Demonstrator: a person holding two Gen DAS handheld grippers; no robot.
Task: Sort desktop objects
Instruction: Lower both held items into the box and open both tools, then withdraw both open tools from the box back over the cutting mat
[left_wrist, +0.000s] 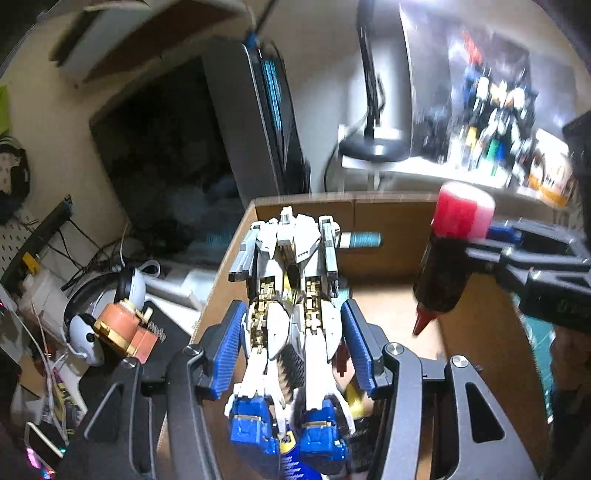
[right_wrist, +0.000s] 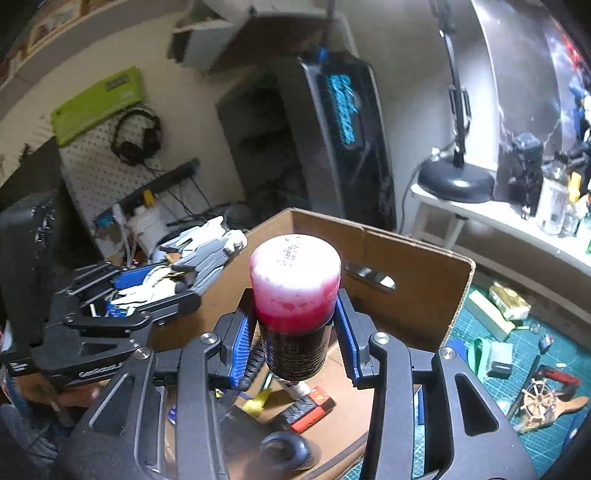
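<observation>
My left gripper is shut on a white, gold and blue robot model, its blue pads pressing on the model's waist. The model hangs over an open cardboard box. To the right, my right gripper is shut on an upside-down bottle with a red nozzle and pink-red liquid. In the right wrist view the bottle stands between the blue pads of the right gripper, above the box. The left gripper with the model is at the left.
The box floor holds a red and black item, a yellow piece and a black ring. A green cutting mat with small items lies right of the box. A lamp and a computer tower stand behind. A headset lies at the left.
</observation>
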